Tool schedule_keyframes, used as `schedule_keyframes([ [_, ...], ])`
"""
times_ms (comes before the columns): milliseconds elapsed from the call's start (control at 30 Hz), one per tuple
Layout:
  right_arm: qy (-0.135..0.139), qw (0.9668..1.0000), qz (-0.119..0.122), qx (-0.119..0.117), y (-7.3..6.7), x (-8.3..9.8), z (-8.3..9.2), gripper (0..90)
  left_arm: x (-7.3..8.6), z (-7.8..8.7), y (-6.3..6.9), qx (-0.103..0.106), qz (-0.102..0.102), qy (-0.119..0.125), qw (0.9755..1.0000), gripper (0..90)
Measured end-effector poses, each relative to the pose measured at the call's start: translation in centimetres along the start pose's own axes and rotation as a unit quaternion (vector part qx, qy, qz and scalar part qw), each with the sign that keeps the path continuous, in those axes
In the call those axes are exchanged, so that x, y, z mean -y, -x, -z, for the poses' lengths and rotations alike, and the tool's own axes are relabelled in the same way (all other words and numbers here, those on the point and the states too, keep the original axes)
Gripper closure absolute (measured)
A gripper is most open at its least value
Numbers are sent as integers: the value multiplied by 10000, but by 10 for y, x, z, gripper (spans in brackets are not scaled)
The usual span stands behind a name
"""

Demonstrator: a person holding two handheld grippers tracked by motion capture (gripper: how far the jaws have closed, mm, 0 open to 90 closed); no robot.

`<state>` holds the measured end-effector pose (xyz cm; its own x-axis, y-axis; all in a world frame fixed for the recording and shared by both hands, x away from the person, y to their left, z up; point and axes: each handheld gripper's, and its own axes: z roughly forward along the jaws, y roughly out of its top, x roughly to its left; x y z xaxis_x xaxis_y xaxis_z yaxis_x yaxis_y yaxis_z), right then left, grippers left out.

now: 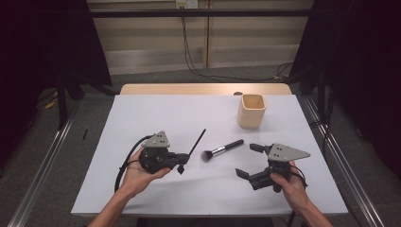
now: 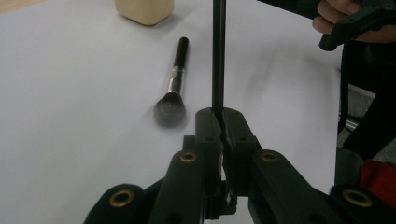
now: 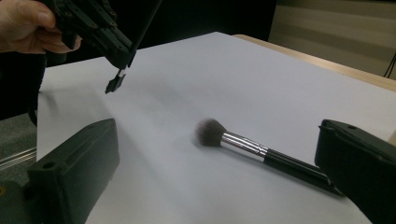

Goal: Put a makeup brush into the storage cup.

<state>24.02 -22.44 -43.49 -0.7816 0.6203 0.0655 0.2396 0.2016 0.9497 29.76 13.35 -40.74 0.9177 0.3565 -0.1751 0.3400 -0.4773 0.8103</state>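
Two tongs are working: the left tongs (image 1: 182,163) are pinching a thin black stick (image 1: 197,142), the right tongs (image 1: 249,161) are gaping beside the fluffy silver-necked brush (image 1: 222,150) lying on the white bench (image 1: 156,118). Next, probably dropping both into the far cream cup (image 1: 251,111).

Brush (image 1: 222,150) on table (image 1: 142,118); cup (image 1: 251,111) behind, right.

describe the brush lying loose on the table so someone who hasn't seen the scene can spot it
Start at the white table and find the tan cup near its far right. Just in front and left of the cup, between the two grippers, lies the makeup brush. It has a fluffy dark head, a silver ferrule and a black handle, unlike the thin black stick-like brush clamped in the left gripper.
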Motion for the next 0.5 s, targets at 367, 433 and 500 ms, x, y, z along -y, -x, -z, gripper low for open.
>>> schedule_keyframes([
  [367, -188, 9994, -26, -297, -5, -9, -16, 0, -9, -14, 11, 435, -140, -406, 9981, 862],
  [433, -210, 9993, -15, -314, -5, -10, -20, 1, -9, -15, 11, 436, -167, -458, 9979, 862],
  [500, -252, 9992, -22, -308, -5, -11, -23, 4, -10, -16, 11, 449, -166, -457, 9978, 861],
])
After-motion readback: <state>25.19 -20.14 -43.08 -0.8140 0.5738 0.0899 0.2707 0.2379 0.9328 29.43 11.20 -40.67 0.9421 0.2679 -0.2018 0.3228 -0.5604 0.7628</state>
